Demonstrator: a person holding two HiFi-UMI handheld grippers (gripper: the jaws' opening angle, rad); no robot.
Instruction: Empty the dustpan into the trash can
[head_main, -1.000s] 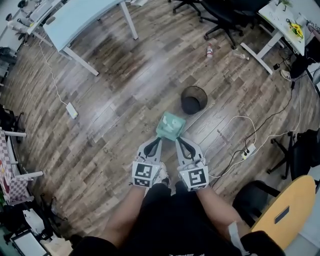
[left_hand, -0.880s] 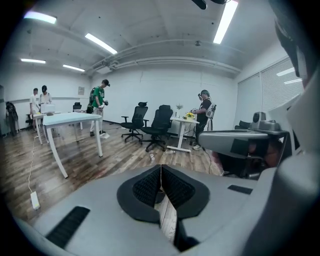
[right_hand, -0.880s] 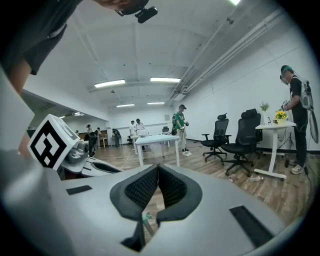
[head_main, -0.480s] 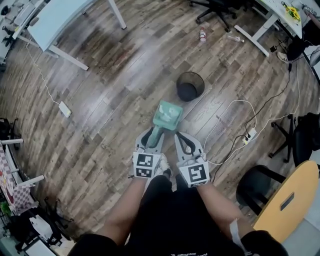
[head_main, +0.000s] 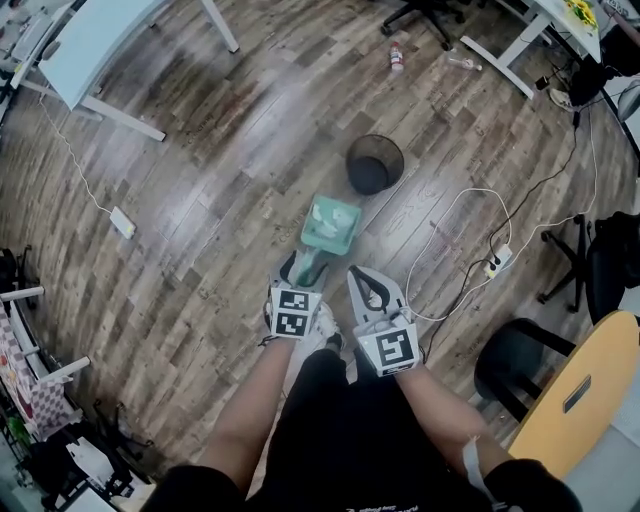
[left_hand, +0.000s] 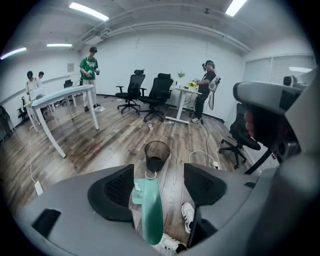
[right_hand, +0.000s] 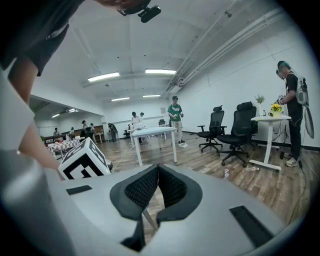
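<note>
A mint-green dustpan (head_main: 332, 223) rests low over the wooden floor, pale scraps in its tray, just short of the black mesh trash can (head_main: 375, 164). Its handle (left_hand: 151, 210) runs back between the jaws of my left gripper (head_main: 305, 268). Those jaws are opening: the handle lies close to the left pad with a clear gap to the right one. In the left gripper view (left_hand: 159, 185) the trash can (left_hand: 157, 156) stands upright straight ahead. My right gripper (head_main: 362, 275) hangs beside the left, shut with nothing in it (right_hand: 158, 170).
A power strip (head_main: 492, 268) with white cables lies on the floor to the right. Near it stand black office chairs (head_main: 515, 365) and a yellow board (head_main: 580, 400). A bottle (head_main: 396, 55) and desks lie beyond the can. My white shoe (left_hand: 188, 215) is under the left gripper. People stand far off.
The left gripper has sunk with the dustpan towards the floor and its jaws have spread apart around the handle. The right gripper dropped a little and stayed shut.
</note>
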